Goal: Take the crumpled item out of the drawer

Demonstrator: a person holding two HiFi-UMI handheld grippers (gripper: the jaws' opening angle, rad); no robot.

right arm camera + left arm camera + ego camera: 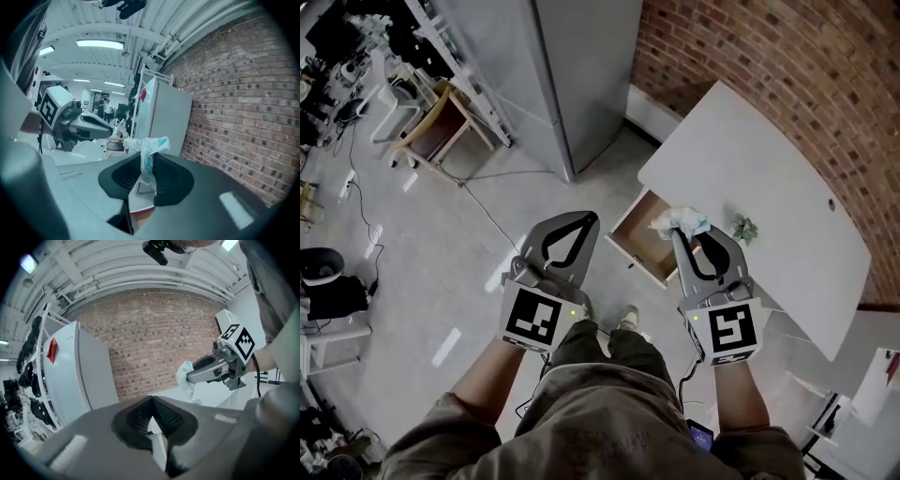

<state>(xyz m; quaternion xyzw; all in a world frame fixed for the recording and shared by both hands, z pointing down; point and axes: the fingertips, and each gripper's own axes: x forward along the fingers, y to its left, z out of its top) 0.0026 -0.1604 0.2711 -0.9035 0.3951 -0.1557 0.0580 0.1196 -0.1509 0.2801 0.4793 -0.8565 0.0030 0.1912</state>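
Note:
The crumpled white-and-blue item (686, 220) is pinched in the tips of my right gripper (676, 232), which is shut on it and held high above the open wooden drawer (639, 242). In the right gripper view the crumpled item (151, 145) sticks up between the jaws of the right gripper (146, 161). My left gripper (590, 218) is level with it to the left, shut, with nothing in it. In the left gripper view its tips (151, 400) meet, and the right gripper (188, 378) shows with the crumpled item (183, 376).
The drawer hangs out of a white table (769, 178) against a brick wall (769, 56), and a small plant (743, 228) sits on the tabletop. A tall grey cabinet (577, 75) stands behind. A wooden chair (441, 127), a black bin (321, 264) and floor cables lie to the left.

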